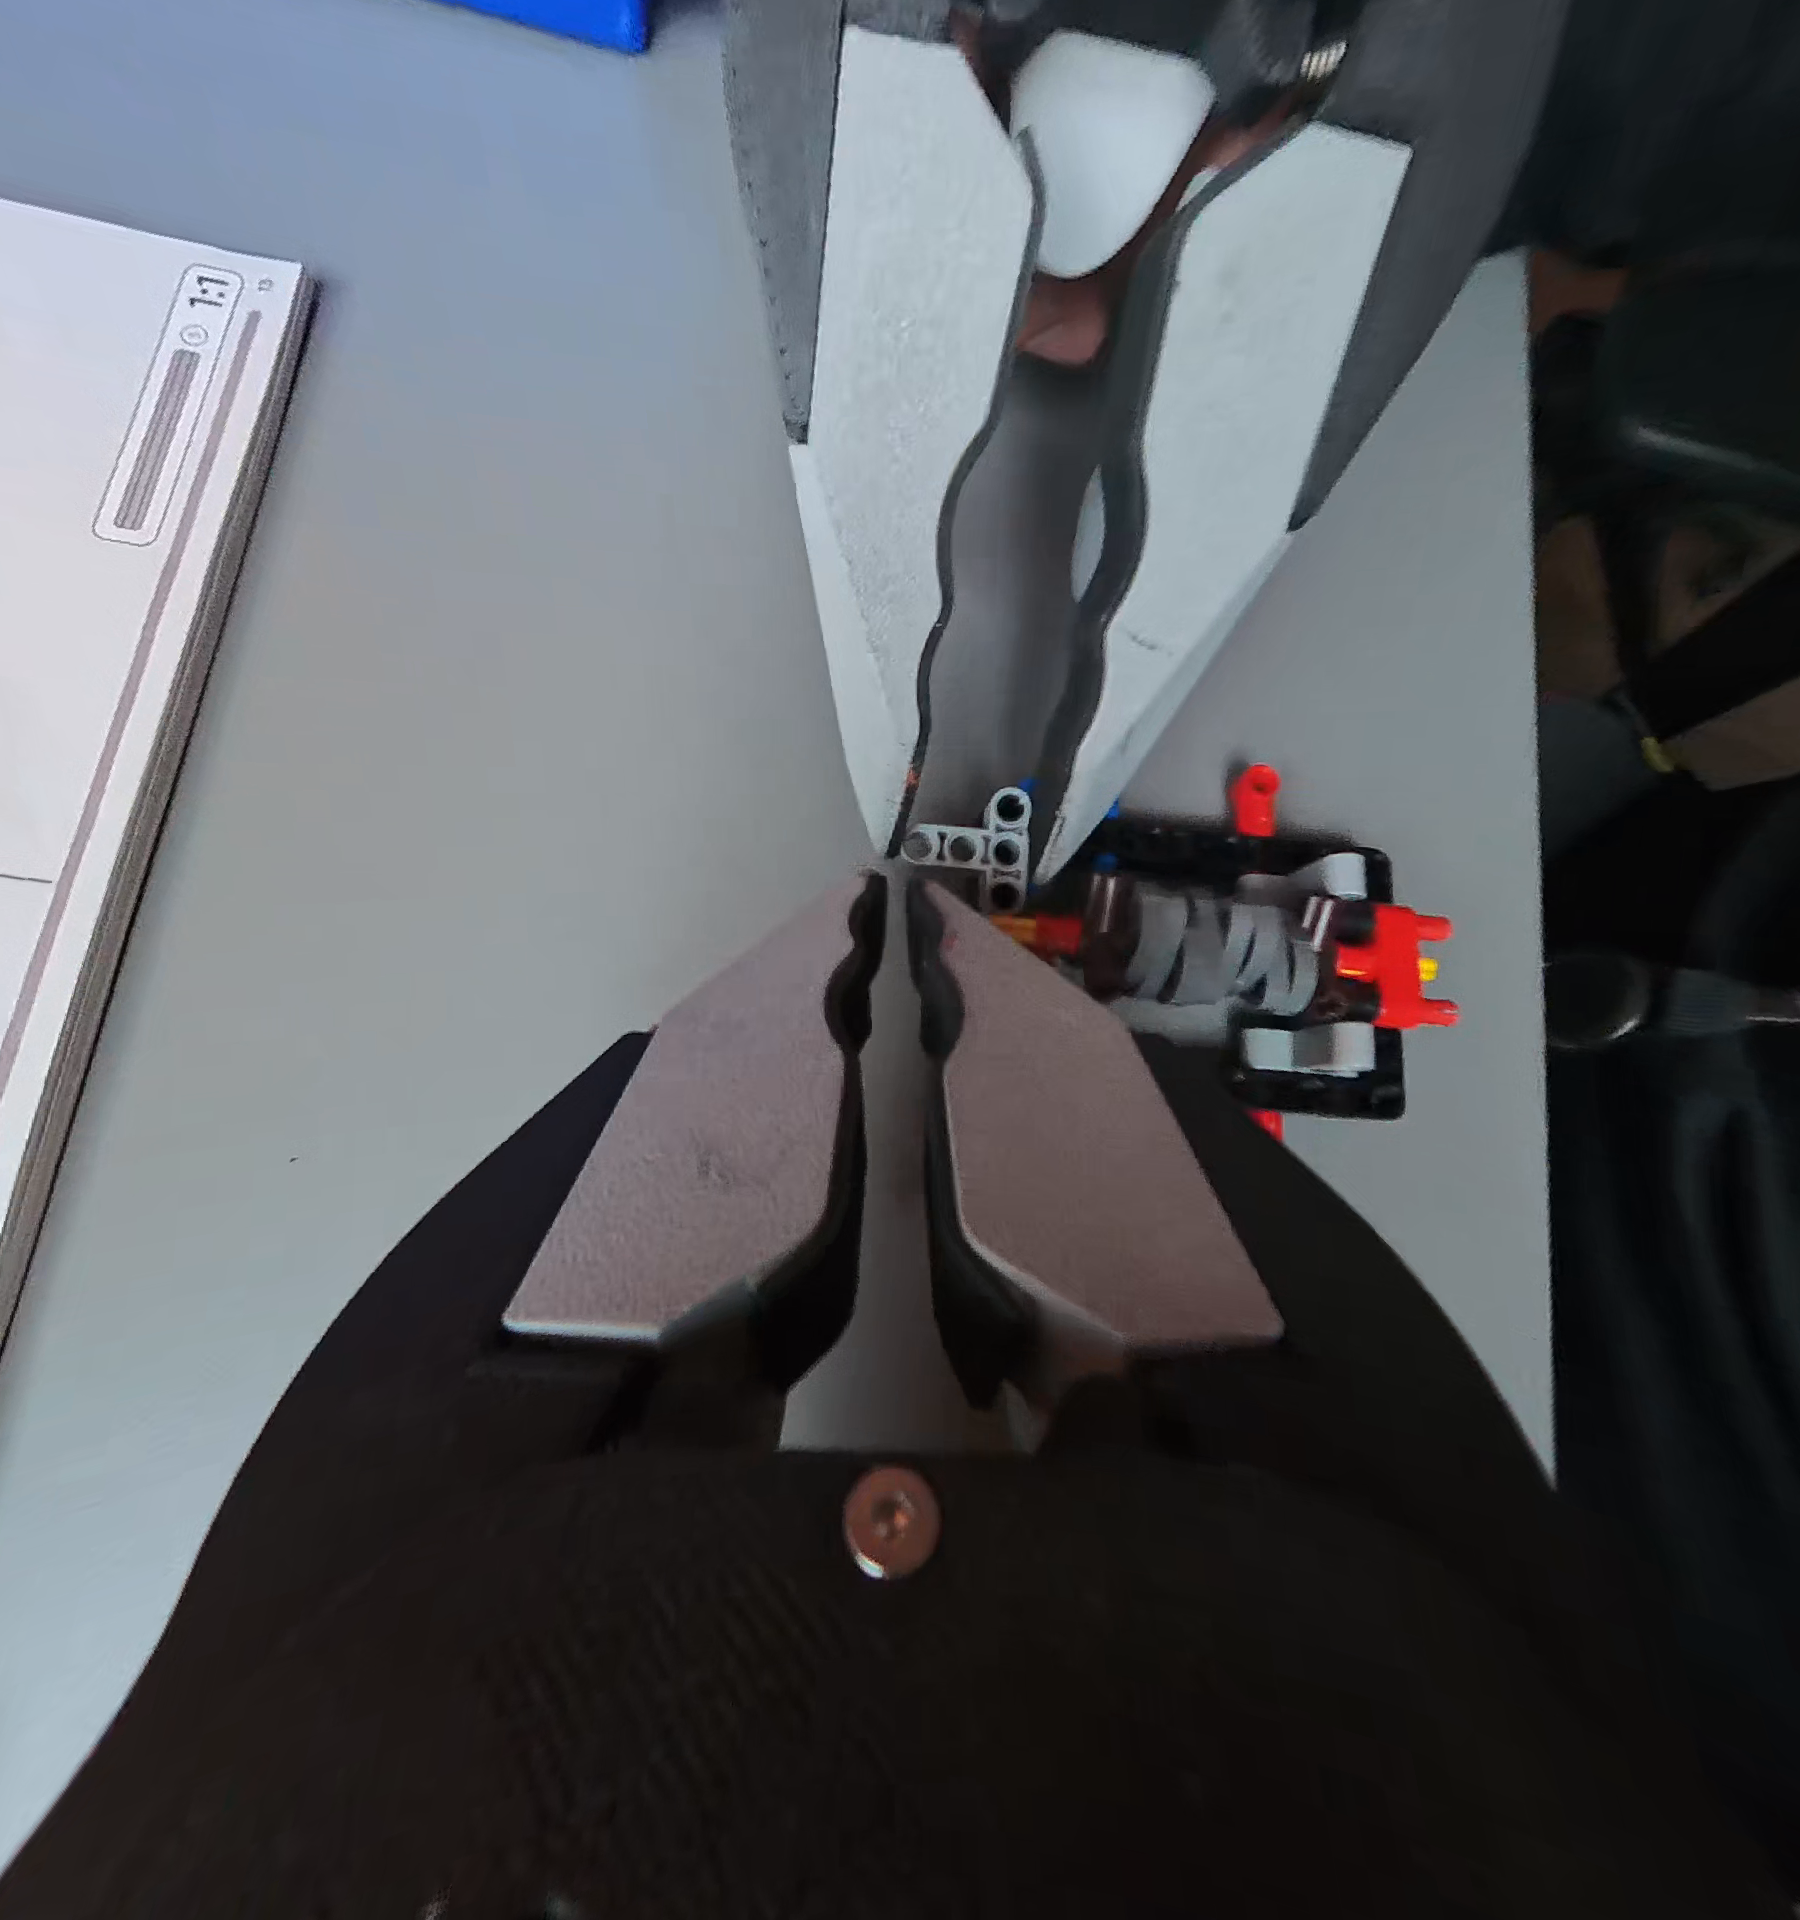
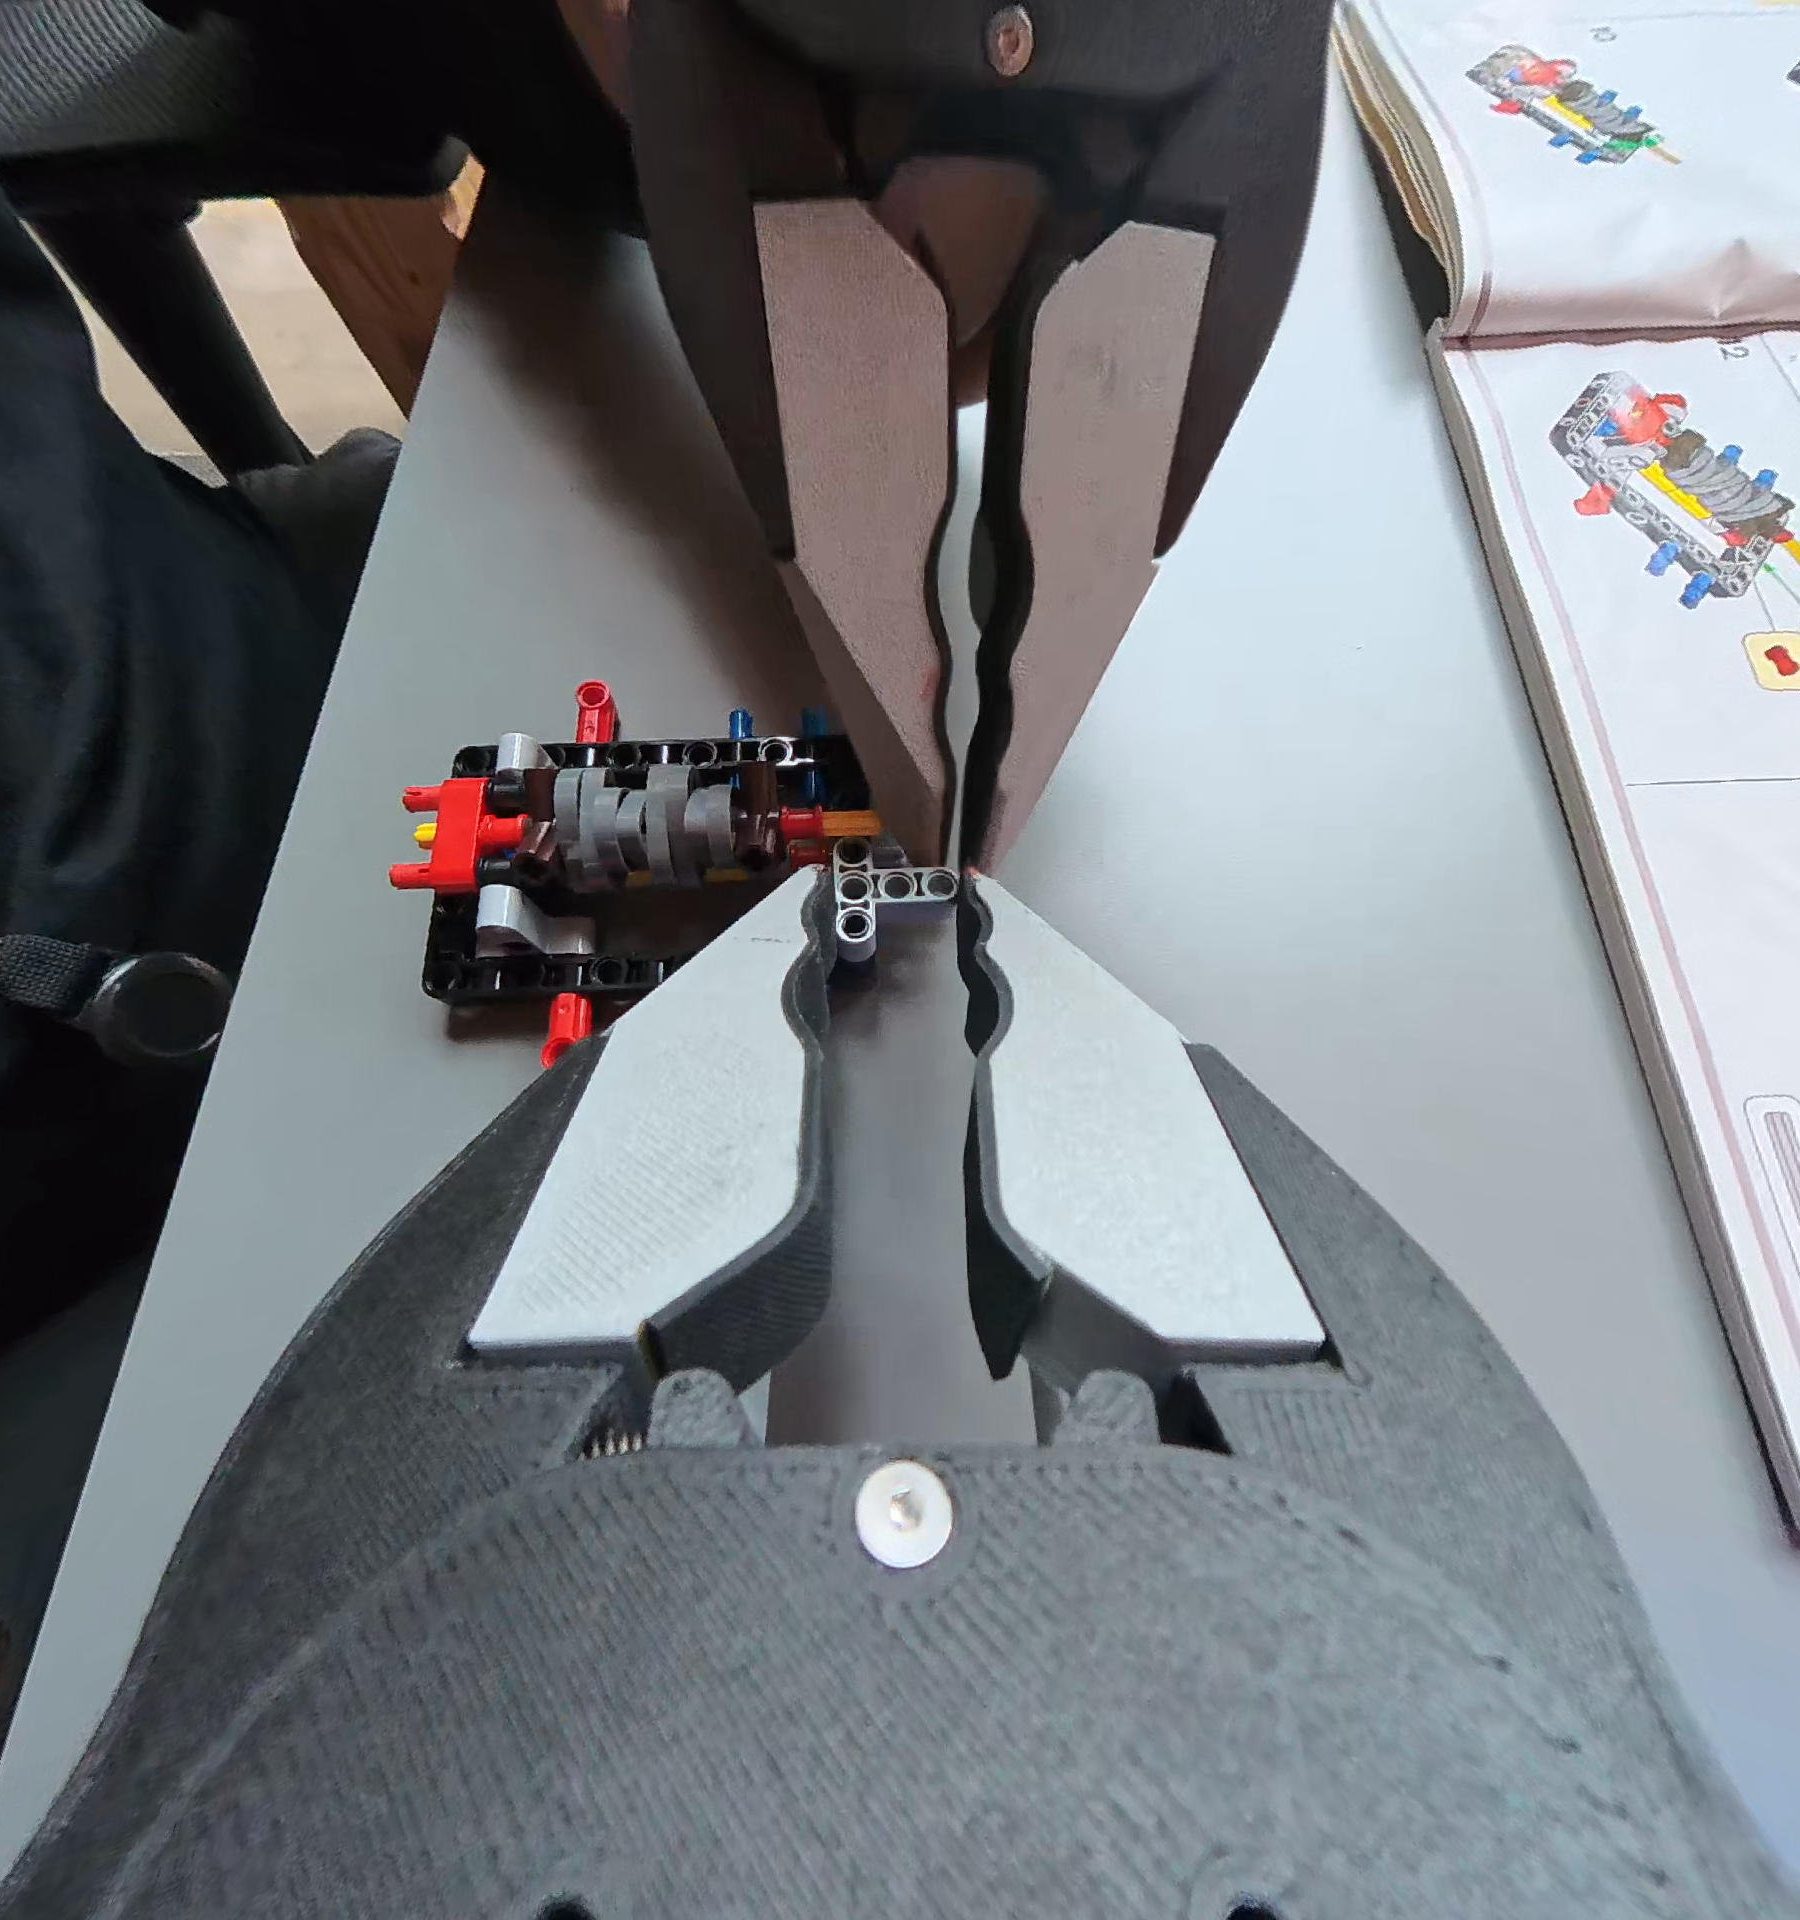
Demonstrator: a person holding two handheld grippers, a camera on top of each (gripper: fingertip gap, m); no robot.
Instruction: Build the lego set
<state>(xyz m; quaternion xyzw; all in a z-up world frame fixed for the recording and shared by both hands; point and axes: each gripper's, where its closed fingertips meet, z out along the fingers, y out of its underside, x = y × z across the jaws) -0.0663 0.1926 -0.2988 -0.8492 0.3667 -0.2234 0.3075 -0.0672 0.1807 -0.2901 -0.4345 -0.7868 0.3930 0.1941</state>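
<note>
Surface: grey table (image 2: 1239, 831) stretching ahead of and under both claws; open instruction booklet (image 2: 1654, 623) lying well off to the right of the right claw.

Right claw: right gripper (image 2: 891, 899) closing on the light grey T-shaped beam (image 2: 896, 885), pinching it across its length right at the fingertips, low over the table.

Left claw: left gripper (image 1: 894, 888) narrowing to a thin slit, pointing nose to nose at the right claw, its tips just meeting the beam's free end.

Task's thing: half-built lego assembly (image 2: 647, 821), a black frame with grey cam pieces and red and blue pins, sitting flat on the table just ahead and to the left of the right claw's tips, close to the beam.

Likely reason for the hold: gripping the beam at the very tips probably for keeping its holes exposed; bringing the left claw head-on probably for steadying it or pushing something into its end.

Likely reason for the placement: keeping the assembly within short reach, probably for joining the beam to it.

Hidden: near corner of the frame disappearing behind the right claw's left finger; part below the beam sitting in shadow.

Hard to make out: whether anything tiny is sitting between the left claw's tips; whether the beam is touching the assembly.

Cut off: booklet running out of view.
</note>
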